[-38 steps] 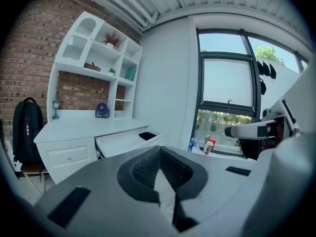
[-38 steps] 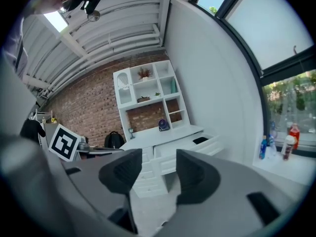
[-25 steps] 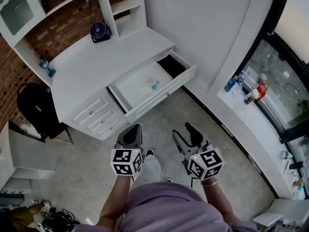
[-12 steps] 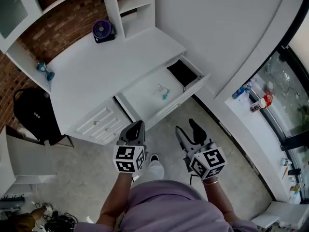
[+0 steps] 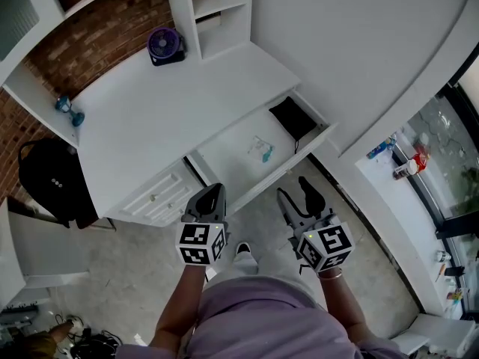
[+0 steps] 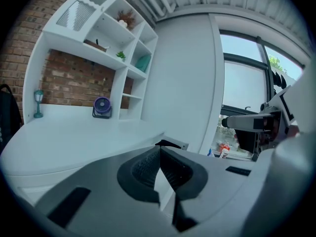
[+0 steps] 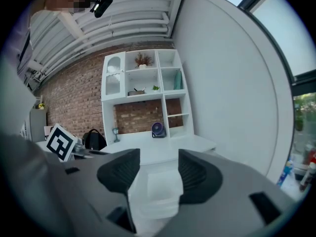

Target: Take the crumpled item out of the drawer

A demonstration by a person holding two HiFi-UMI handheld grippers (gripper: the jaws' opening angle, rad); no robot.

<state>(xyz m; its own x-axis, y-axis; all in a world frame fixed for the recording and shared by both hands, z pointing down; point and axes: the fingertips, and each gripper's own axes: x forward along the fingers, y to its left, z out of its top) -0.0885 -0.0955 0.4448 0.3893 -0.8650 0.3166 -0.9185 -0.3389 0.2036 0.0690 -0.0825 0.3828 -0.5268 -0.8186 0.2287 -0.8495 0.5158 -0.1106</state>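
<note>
- The crumpled item lies in the open drawer, ahead of both tools.
- The left tool is closed and empty; the right tool is open and empty.
- Likely light, soft, crinkly: pinch its bunched middle.

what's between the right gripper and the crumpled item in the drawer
Nothing visible. The drawer is open, and the crumpled item lies uncovered, apart from the black item. The open right gripper is outside the drawer's front.

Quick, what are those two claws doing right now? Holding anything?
Left claw: closed, holding nothing.
Right claw: open, holding nothing.
</note>
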